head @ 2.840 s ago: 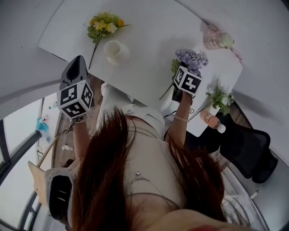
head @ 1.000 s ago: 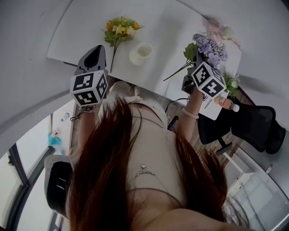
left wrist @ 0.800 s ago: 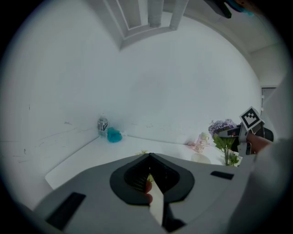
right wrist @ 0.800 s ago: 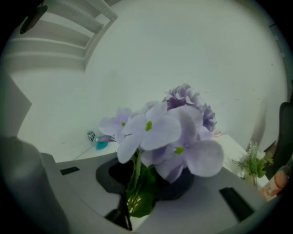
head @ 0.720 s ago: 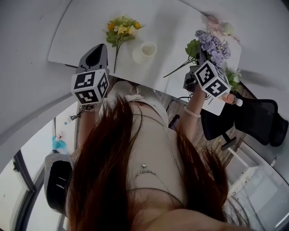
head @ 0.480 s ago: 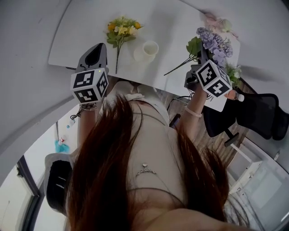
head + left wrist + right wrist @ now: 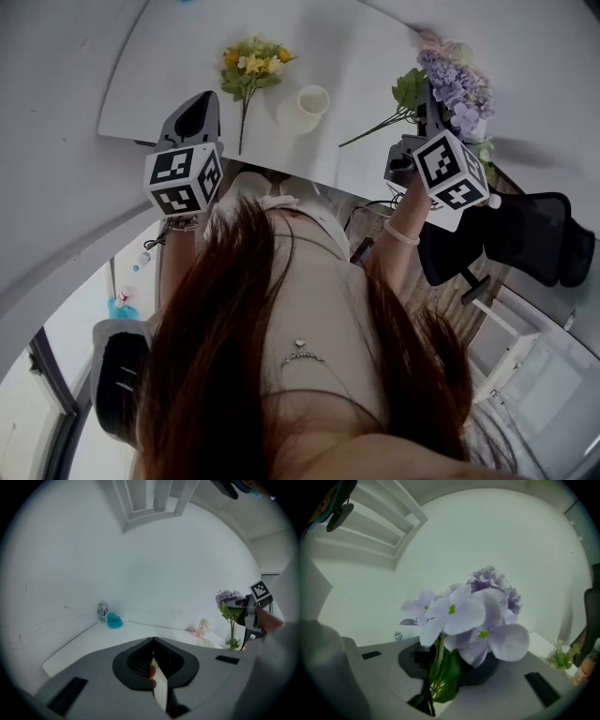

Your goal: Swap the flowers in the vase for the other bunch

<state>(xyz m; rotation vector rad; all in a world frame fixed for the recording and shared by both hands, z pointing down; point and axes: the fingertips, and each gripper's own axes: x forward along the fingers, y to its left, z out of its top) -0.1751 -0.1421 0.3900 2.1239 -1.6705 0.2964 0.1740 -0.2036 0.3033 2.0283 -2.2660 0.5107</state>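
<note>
Right gripper (image 7: 422,117) is clamped partway on the purple bunch (image 7: 455,84) stems, upper right, off the desk (image 7: 356,56). Left gripper (image 7: 195,117) is fully closed and empty (idle). Vase (image 7: 312,101) sits top centre and looks empty. Swing the stem ends down and centre them over its mouth before lowering.

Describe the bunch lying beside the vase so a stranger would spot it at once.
Find the white table. Just left of the cream vase on it lies a bunch, stems towards the near edge. It alone has yellow and orange blooms; the purple bunch is held up in the air.
</note>
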